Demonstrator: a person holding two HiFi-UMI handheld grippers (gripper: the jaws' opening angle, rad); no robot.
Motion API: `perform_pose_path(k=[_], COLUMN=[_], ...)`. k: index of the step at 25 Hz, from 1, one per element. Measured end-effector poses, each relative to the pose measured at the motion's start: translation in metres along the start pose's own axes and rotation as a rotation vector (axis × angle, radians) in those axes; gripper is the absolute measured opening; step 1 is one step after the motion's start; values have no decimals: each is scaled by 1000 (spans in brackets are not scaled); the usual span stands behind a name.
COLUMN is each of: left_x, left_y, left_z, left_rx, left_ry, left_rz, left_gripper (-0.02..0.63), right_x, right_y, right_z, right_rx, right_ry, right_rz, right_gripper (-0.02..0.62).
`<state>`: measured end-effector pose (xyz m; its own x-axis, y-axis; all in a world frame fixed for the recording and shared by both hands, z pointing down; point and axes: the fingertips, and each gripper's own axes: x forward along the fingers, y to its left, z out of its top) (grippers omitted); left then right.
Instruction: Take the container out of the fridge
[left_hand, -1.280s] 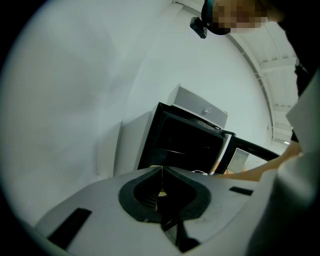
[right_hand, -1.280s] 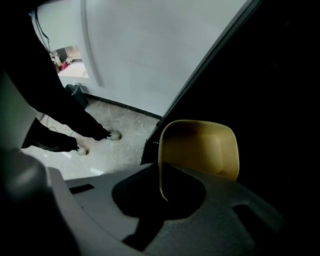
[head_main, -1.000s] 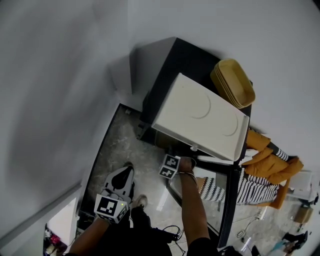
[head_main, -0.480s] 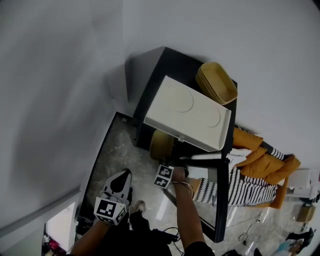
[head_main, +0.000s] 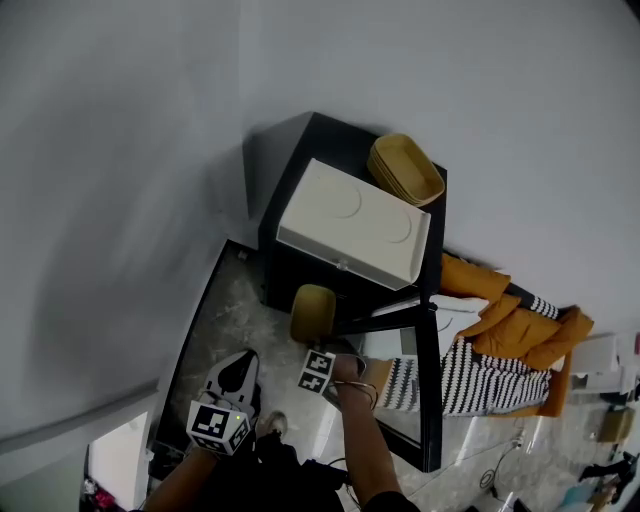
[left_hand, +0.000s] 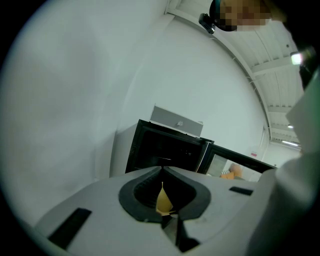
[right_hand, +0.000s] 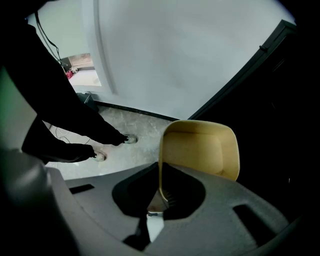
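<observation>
A tan, rounded-rectangle container (head_main: 312, 312) hangs outside the black fridge (head_main: 300, 170), just in front of its open front. My right gripper (head_main: 318, 345) is shut on the container's near rim; in the right gripper view the container (right_hand: 200, 150) stands up from the right gripper (right_hand: 161, 192), its hollow side facing the camera. My left gripper (head_main: 238, 368) is lower left, apart from the container, with nothing held. In its own view the left gripper (left_hand: 162, 172) has its jaws together and points at the dark open fridge (left_hand: 165, 150).
The fridge's glass door (head_main: 425, 400) stands swung open at the right. A white box (head_main: 350, 220) and a stack of tan containers (head_main: 405, 168) sit on the fridge top. Orange and striped clothing (head_main: 500, 330) lies beyond the door. A grey wall runs along the left. The person's feet (right_hand: 112, 147) stand on the marbled floor.
The right gripper has drawn the tan container out of the fridge and toward me. The door has swung wider. The left gripper has barely moved.
</observation>
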<state>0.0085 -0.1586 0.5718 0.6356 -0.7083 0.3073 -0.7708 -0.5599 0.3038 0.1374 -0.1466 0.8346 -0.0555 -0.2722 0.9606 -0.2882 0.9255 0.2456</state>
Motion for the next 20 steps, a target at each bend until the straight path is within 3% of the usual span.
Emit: perform_pose_path(k=[20], left_x=[-72], left_y=[-57], left_z=[-1], left_rx=[32], left_ry=[-37], left_rz=[9], left_gripper=[5], right_x=[-55], right_y=[108], right_z=[-7], right_rx=[64], right_ry=[-13], right_rz=[19], right_gripper=[6])
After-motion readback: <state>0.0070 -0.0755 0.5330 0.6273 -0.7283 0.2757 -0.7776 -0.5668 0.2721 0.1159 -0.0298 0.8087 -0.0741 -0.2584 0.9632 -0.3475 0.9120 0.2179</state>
